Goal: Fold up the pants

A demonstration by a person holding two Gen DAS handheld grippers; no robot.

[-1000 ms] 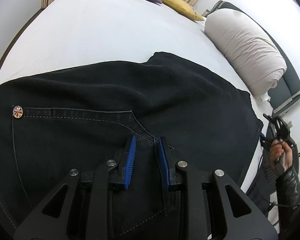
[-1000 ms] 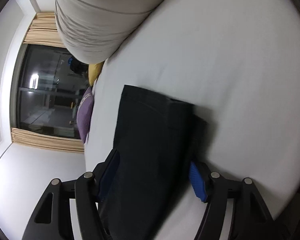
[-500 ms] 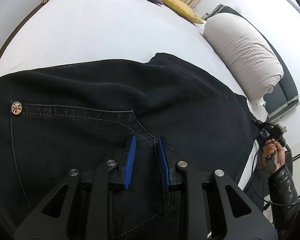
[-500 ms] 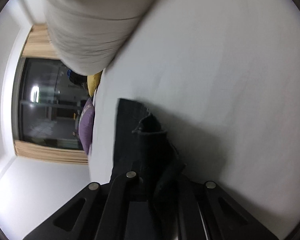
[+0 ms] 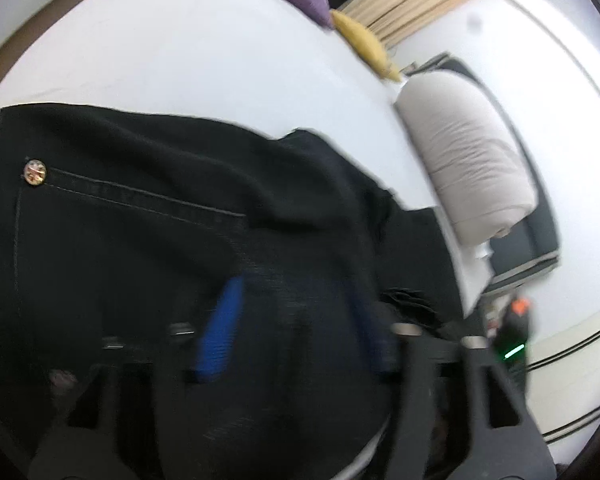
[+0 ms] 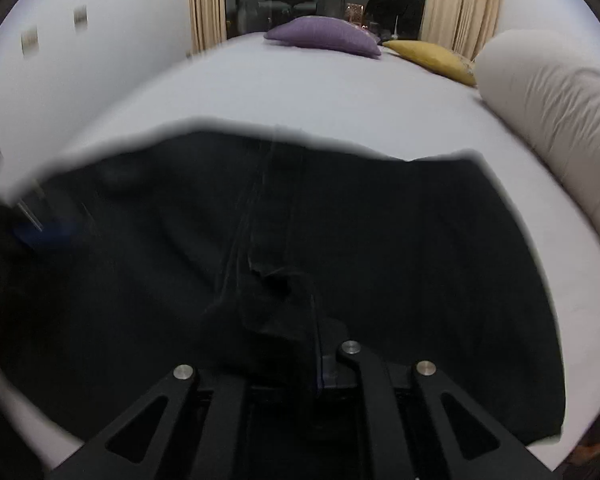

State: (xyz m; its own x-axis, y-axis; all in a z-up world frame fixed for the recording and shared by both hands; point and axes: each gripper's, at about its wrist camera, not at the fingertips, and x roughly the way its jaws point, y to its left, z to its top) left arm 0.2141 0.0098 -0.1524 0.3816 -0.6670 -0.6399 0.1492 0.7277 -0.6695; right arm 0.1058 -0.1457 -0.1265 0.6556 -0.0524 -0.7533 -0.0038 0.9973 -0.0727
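Observation:
Black denim pants [image 5: 148, 232] lie on the white bed [image 5: 188, 48], with a metal button [image 5: 35, 171] and pocket stitching at the left. My left gripper [image 5: 296, 328] is open, its blue pads [image 5: 220, 332] spread wide over the fabric; the view is blurred. In the right wrist view the pants [image 6: 400, 248] spread across the bed [image 6: 300, 92]. My right gripper [image 6: 284, 344] is shut on a bunched fold of the pants, with cloth hiding its fingertips.
A purple cushion [image 6: 324, 34] and a yellow cushion [image 6: 432, 58] lie at the far end of the bed. A large beige bolster [image 6: 552, 112] lies along the right side. Curtains and a dark window stand behind.
My left gripper has opened from nearly closed and shifted over the pants. My right gripper closed on the pant edge and swung round, carrying the cloth over the pants.

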